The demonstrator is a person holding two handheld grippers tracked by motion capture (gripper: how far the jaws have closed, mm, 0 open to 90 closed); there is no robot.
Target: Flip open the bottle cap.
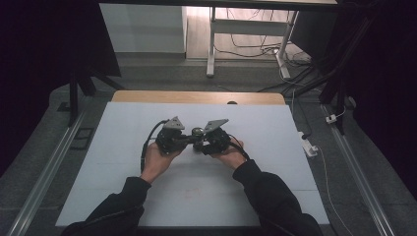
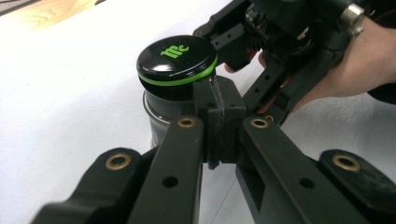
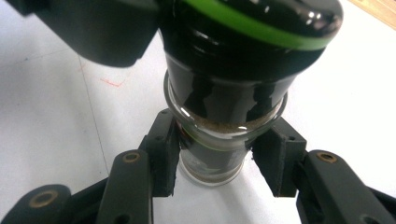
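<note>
A small glass jar (image 3: 212, 161) stands on the white table top (image 1: 123, 147) at mid-table. Its black lid (image 2: 177, 58) has a green ring and a green logo, and it sits raised and slightly tilted above the glass rim. My left gripper (image 2: 218, 100) is shut, its pads pinching the lid's near edge. My right gripper (image 3: 217, 161) reaches in from the opposite side, its pads closed against both sides of the jar's glass body. From above, the left gripper (image 1: 186, 139) and the right gripper (image 1: 205, 143) meet at the jar (image 1: 197, 132).
The white table top has a wooden strip (image 1: 196, 97) along its far edge. Beyond it, on the floor, stand a white frame (image 1: 212, 44) and loose cables (image 1: 295, 73). A power strip (image 1: 308, 145) lies off the table's right side.
</note>
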